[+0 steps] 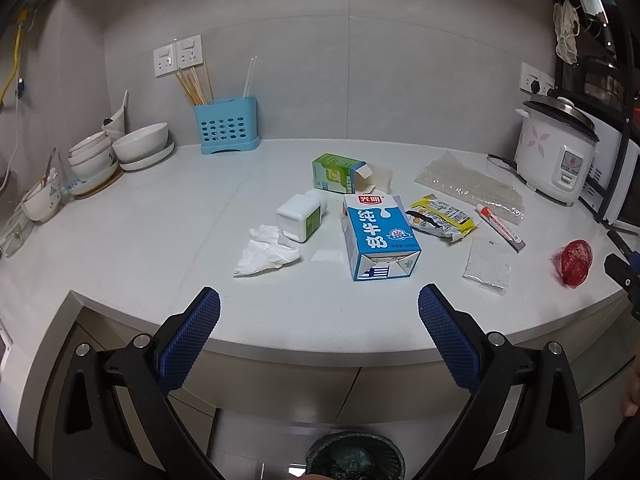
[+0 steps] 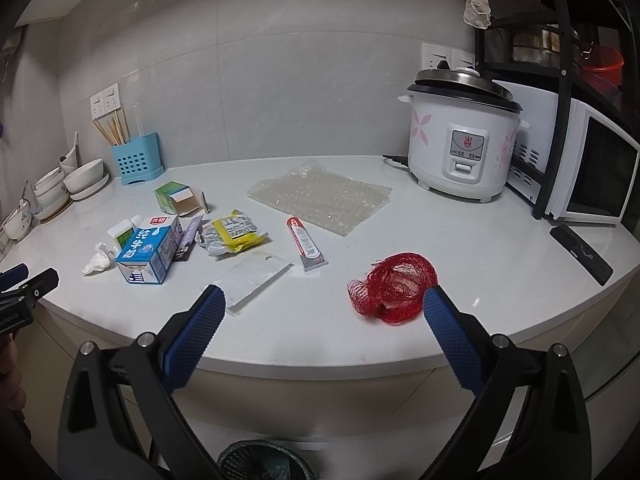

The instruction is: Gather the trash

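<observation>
Trash lies scattered on the white counter (image 1: pixel 120 240): a blue milk carton (image 1: pixel 378 240) on its side, a crumpled tissue (image 1: pixel 264 252), a white bottle (image 1: pixel 300 216), a green box (image 1: pixel 340 174), a yellow wrapper (image 1: pixel 442 220), a tube (image 1: pixel 500 228), a clear bag (image 1: pixel 488 266), bubble wrap (image 2: pixel 320 198) and a red net (image 2: pixel 394 282). My left gripper (image 1: pixel 319 300) hangs open at the counter's front edge, short of the carton. My right gripper (image 2: pixel 324 298) is open too, its right finger just in front of the red net. A dark bin (image 2: pixel 264 462) sits on the floor below.
Bowls and plates (image 1: pixel 120 148) are stacked at the back left beside a blue chopstick holder (image 1: pixel 226 126). A rice cooker (image 2: pixel 460 140), a microwave (image 2: pixel 592 172) on a black rack and a black remote (image 2: pixel 580 254) stand at the right.
</observation>
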The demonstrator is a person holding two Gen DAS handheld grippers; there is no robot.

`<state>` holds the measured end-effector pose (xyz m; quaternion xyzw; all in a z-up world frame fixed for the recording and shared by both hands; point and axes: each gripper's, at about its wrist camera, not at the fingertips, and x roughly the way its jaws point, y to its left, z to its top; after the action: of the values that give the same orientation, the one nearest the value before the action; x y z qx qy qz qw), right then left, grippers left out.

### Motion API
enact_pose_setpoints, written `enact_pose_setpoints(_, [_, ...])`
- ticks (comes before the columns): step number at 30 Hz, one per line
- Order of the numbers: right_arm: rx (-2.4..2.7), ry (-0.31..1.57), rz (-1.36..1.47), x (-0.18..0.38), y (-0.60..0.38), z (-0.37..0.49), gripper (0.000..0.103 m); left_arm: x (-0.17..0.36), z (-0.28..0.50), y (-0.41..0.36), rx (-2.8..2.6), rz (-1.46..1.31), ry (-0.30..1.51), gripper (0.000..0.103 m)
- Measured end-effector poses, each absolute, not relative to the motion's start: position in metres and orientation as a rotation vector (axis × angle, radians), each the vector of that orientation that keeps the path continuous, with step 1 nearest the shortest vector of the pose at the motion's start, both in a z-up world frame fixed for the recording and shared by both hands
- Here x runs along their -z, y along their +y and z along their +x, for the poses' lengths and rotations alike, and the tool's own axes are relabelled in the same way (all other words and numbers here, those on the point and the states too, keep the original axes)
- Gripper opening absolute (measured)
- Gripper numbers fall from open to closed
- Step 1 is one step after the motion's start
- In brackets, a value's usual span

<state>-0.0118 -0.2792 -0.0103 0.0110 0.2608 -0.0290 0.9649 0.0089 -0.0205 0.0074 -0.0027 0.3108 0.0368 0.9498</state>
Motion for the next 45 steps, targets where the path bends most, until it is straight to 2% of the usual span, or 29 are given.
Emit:
enact_pose_setpoints(30, [0.063, 0.522, 0.015, 0.002, -0.279, -0.016, 0.095, -0.014, 0.005, -0.021, -0.051, -0.005, 0.637, 0.097])
enact_pose_setpoints(45, [0.082, 0.564, 0.017, 0.009, -0.292, 0.015, 0.095, -0.01, 0.041, -0.002, -0.052, -0.021, 0.686, 0.097])
